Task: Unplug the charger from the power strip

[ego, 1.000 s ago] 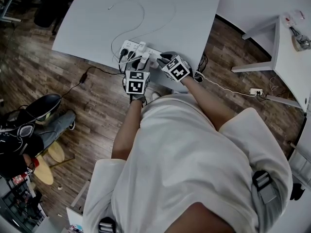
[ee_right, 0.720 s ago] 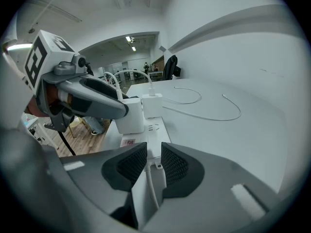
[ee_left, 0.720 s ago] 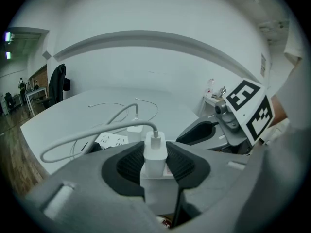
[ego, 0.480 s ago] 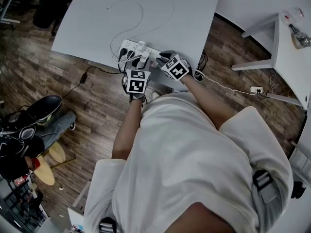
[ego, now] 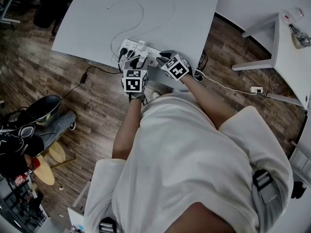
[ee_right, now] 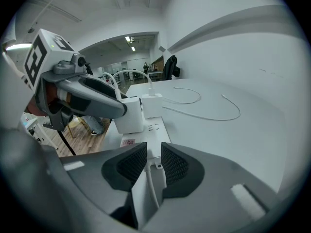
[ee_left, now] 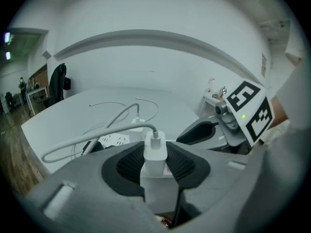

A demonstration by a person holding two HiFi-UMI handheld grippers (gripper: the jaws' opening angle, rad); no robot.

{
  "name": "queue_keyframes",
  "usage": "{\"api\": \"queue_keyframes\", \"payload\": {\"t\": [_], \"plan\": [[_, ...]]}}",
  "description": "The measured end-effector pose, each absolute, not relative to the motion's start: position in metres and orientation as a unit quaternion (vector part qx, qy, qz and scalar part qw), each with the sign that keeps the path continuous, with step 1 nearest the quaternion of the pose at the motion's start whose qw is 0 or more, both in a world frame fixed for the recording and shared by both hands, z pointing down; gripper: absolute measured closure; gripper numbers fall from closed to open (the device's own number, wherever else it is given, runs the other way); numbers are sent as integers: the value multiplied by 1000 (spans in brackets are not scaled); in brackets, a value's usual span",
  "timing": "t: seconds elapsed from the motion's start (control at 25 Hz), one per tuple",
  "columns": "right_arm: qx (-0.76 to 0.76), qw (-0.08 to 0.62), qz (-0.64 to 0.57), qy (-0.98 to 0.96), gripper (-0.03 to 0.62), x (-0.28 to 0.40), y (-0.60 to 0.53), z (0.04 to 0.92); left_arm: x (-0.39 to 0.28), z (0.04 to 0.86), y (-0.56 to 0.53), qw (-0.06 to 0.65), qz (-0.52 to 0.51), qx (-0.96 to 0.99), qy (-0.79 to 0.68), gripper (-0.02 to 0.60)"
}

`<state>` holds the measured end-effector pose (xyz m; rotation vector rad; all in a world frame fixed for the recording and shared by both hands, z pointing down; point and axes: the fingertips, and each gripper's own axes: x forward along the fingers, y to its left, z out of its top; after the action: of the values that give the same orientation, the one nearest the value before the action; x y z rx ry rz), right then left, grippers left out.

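A white power strip (ego: 131,47) lies near the front edge of the grey table (ego: 184,13). My left gripper (ee_left: 155,165) is shut on a white charger (ee_left: 154,152) that stands on the strip, and the charger's cable (ee_left: 92,141) leaves from its top. In the right gripper view the charger (ee_right: 130,114) still sits against the strip (ee_right: 148,130), between the left gripper's fingers (ee_right: 95,100). My right gripper (ee_right: 154,161) is shut on the strip's near end, where its cord leaves. The two grippers stand side by side, left gripper (ego: 141,62) and right gripper (ego: 163,58).
A second white charger (ee_right: 153,103) is plugged in farther along the strip, beside black plugs (ego: 122,56). Loose white cables (ego: 141,18) curl across the table. A black cord (ego: 82,79) and a floor socket (ego: 256,91) lie on the wood floor. Another white table (ego: 291,57) stands at right.
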<state>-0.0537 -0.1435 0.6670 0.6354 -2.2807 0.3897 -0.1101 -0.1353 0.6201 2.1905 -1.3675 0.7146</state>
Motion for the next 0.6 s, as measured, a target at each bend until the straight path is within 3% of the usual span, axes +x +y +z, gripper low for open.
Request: {"api": "queue_keyframes", "payload": {"t": [0.24, 0.48, 0.6], "plan": [[246, 363, 151, -886, 502, -53, -144, 668, -111, 619, -136, 243, 247, 793, -502, 442], [244, 361, 147, -888, 501, -51, -144, 671, -97, 622, -136, 164, 320, 804, -475, 440], [245, 364, 148, -886, 501, -51, -144, 671, -98, 622, -136, 159, 324, 804, -472, 440]]}}
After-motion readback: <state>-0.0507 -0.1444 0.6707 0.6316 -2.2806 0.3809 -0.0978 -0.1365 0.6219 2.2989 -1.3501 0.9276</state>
